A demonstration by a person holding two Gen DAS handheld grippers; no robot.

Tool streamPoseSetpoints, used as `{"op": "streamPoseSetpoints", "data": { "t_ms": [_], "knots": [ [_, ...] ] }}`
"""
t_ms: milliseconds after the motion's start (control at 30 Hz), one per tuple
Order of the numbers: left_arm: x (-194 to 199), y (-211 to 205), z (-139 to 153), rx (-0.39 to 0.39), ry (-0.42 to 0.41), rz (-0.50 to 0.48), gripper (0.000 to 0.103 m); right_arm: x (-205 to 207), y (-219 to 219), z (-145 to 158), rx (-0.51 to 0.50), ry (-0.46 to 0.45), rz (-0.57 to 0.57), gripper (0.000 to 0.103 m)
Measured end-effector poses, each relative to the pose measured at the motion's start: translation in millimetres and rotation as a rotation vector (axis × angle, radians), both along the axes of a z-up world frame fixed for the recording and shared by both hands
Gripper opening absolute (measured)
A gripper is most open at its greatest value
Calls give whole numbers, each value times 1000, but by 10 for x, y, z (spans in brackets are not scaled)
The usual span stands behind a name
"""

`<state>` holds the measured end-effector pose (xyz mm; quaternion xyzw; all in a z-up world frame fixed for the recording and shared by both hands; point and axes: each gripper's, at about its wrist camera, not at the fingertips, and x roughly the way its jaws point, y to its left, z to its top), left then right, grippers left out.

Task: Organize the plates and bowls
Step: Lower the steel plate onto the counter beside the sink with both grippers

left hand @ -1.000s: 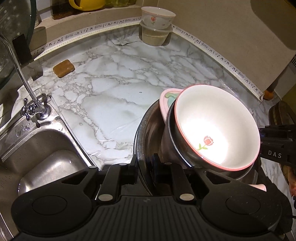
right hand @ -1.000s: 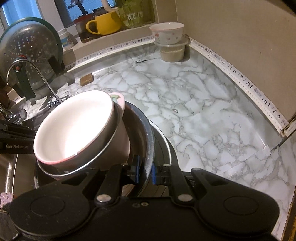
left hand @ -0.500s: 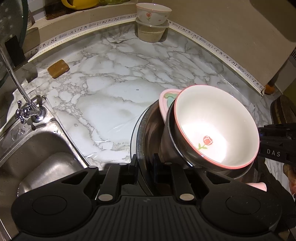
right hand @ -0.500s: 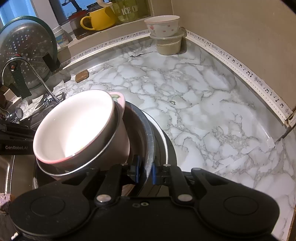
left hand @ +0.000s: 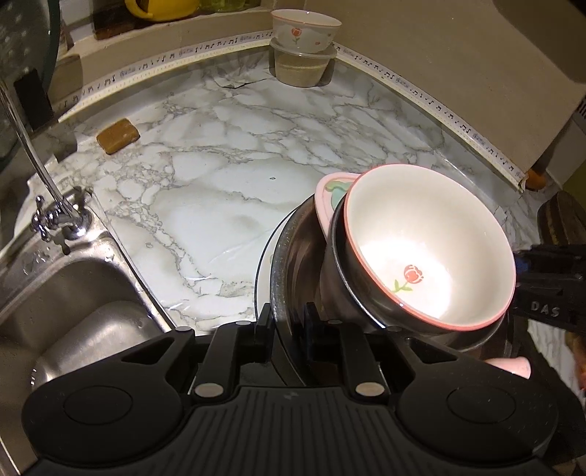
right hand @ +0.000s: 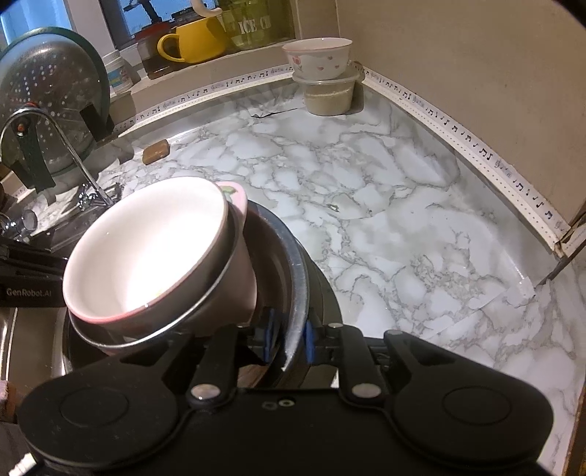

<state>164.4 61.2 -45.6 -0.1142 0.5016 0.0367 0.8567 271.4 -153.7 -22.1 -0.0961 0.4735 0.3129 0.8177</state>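
Marbled worktop [left hand: 227,190] fills the middle of both views, with a steel sink [left hand: 66,300] at lower left of the left wrist view and a flowered bowl [left hand: 306,31] perched on a lidded tub [left hand: 302,66] in the far corner.

Near the bottom of each frame sits the stack being organized: a wide steel basin [left hand: 293,263] carrying a tilted steel bowl [left hand: 338,289], with a white bowl with a pink rim [left hand: 428,241] nested in that and a pink plate [left hand: 326,197] wedged behind. A flat plate rim [left hand: 260,271] shows under the basin.

The left hand-held gripper [left hand: 289,322] has its narrow jaws set either side of the basin's rim at lower centre; they are just starting to ease apart, and the pads look still pressed to the metal. The right hand-held gripper [right hand: 289,335] straddles the opposite rim, lower centre of the right wrist view; its jaws are opening, the rim between the blue pads with a gap visible on each side.

Judging by this, the stack looks set down on the worktop and the step in hand is letting go of it. The next move calls for both pairs of jaws to clear the rim without nudging it, since the tilted bowls could slide or clatter. After that the leaning bowls want separating and sorting.
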Motion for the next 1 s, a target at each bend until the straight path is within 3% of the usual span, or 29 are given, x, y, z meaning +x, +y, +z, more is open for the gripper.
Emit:
{"op": "streamPoseSetpoints", "data": {
  "t_ms": [133, 200, 467, 567, 800, 867, 900, 933, 1000],
  "knots": [
    [-42, -22, 45, 19, -13, 4, 16, -36, -68, 75, -5, -21, -22, 28],
    [-77, -24, 91, 25, -28, 6, 16, -64, -127, 145, 4, -42, -37, 39],
    [-298, -112, 383, 69, -120, -15, 18, -327, -299, 447, 56, -127, -64, 43],
    [-410, -186, 505, 95, -165, -31, 19, -465, -333, 554, 81, -164, -73, 54],
    [-702, -299, 731, 121, -258, -55, 20, -841, -328, 814, 120, -265, -58, 66],
    [-775, -304, 769, 119, -276, -55, 27, -926, -346, 866, 134, -277, -64, 68],
    [-815, -301, 786, 113, -286, -52, 38, -964, -347, 885, 141, -281, -67, 71],
    [-853, -297, 801, 109, -298, -48, 56, -999, -348, 896, 144, -285, -69, 72],
    [-941, -303, 841, 111, -333, -43, 70, -1081, -354, 907, 148, -293, -71, 74]
  ]
}}
